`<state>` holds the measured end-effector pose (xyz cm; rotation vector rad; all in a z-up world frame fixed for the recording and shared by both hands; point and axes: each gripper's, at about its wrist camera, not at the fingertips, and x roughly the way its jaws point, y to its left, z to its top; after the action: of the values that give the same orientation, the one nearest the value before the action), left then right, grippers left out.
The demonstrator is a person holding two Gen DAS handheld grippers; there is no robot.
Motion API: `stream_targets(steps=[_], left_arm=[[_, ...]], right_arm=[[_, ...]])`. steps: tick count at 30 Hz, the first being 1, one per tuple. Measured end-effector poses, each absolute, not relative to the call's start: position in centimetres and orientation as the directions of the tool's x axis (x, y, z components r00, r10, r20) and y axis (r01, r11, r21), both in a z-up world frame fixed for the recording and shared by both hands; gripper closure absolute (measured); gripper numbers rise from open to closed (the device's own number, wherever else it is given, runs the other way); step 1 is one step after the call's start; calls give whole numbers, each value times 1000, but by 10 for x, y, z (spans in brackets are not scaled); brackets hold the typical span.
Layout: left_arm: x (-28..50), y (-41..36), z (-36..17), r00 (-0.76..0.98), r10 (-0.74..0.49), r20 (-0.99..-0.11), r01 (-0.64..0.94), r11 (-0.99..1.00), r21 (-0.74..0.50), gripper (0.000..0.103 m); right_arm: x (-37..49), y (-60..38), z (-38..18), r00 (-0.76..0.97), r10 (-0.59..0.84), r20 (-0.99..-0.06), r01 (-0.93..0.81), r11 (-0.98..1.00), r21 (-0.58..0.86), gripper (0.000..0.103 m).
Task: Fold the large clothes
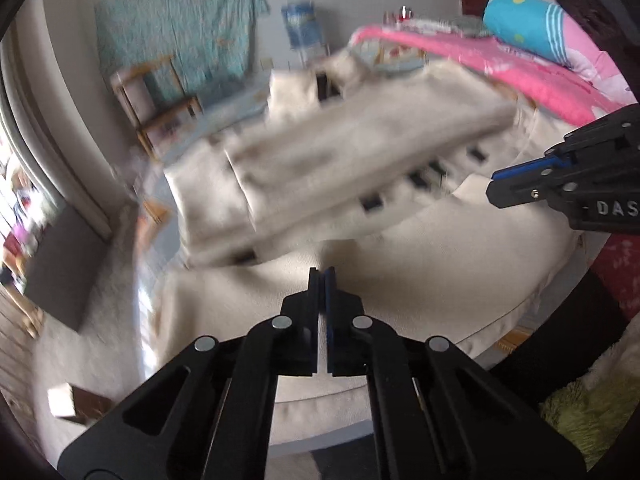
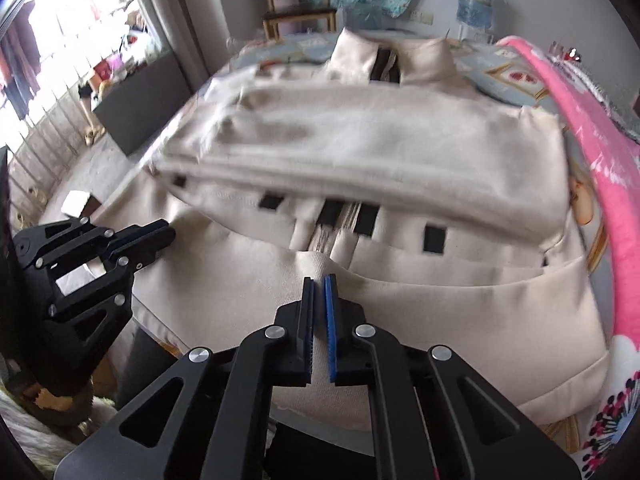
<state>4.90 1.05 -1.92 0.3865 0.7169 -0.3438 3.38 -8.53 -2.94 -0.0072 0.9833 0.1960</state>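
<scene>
Currently both grippers sit over the near hem of a cream coat (image 2: 360, 136) spread across the bed (image 2: 508, 74), collar at the far end, hem toward the person. The coat's long axis runs straight away from the grippers; a sleeve or side panel is already laid crosswise over the middle, with a row of dark tabs (image 2: 434, 240) just below it.

Left gripper (image 1: 322, 280): jaws brought together, pads meeting with almost no gap. It sits low over the near panel, but I cannot tell whether any cloth is pinched at the tips.

Right gripper (image 2: 319, 284): jaws also drawn in, tips nearly touching. A small ridge of cream fabric rises right at the tips (looks like a pinch of hem, though the contact itself is not resolved).

Relative placement: in the right wrist view the left gripper lies off to the left, beside the coat's left edge; the right one is nearer the centre line. Both are at the same end of the garment, well apart from the collar.

Judgement: the coming move likely carries the near hem forward, along the long axis, toward the collar. Risk: uneven lift, since the two holds are not symmetric about the centre. Pink quilt (image 2: 600, 168) crowds the right edge.
</scene>
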Motion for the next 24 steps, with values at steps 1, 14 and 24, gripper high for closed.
stream_targets(steps=[1, 14, 24], left_arm=[[49, 10, -10, 723, -173, -669, 425, 875, 233, 101], [89, 16, -51, 671, -147, -727, 389, 905, 176, 101], [91, 15, -51, 661, -141, -737, 385, 907, 171, 101]], right_arm=[[35, -87, -21, 558, 161, -814, -163, 983, 83, 98], [77, -91, -61, 560, 178, -809, -156, 982, 108, 99], [43, -221, -22, 638, -43, -768, 145, 987, 65, 64]])
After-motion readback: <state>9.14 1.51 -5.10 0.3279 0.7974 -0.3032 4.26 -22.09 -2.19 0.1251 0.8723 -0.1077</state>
